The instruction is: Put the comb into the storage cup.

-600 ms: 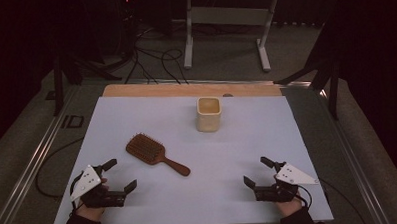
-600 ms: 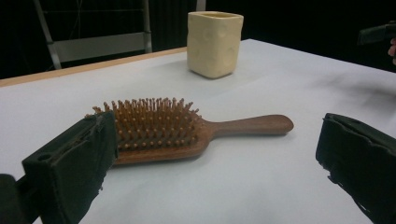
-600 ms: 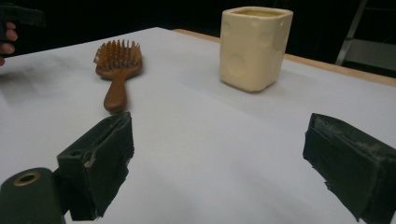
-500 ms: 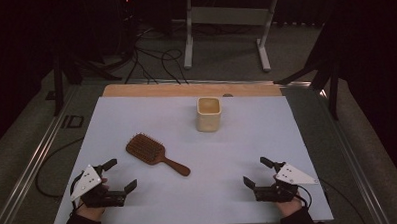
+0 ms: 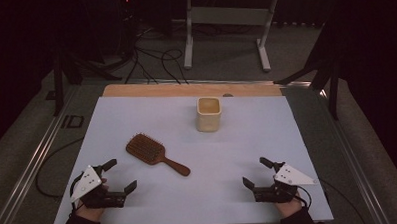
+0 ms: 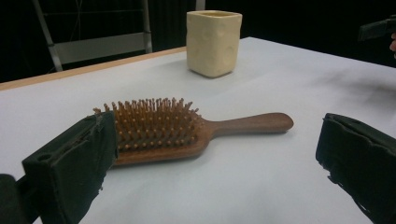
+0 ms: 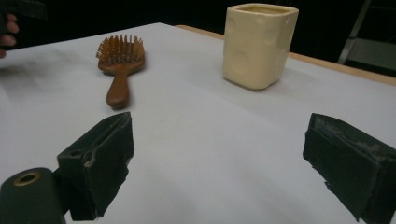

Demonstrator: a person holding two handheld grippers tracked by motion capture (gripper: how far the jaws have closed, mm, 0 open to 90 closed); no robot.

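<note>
A wooden paddle hairbrush (image 5: 153, 152) lies bristles up on the white table top (image 5: 237, 140), its handle toward the front right. It is close ahead in the left gripper view, hairbrush (image 6: 177, 133), and farther off in the right gripper view, hairbrush (image 7: 120, 63). A cream square cup (image 5: 208, 113) stands upright behind it, cup (image 6: 214, 43), cup (image 7: 258, 44). My left gripper (image 5: 119, 176) rests open at the front left, just short of the brush. Open as well, my right gripper (image 5: 256, 171) sits at the front right with nothing between its jaws.
A wooden strip (image 5: 185, 89) runs along the table's far edge. Metal rails (image 5: 38, 152) flank the table. Beyond it stand a grey stand's legs (image 5: 223, 21) and cables (image 5: 149, 58) on the floor.
</note>
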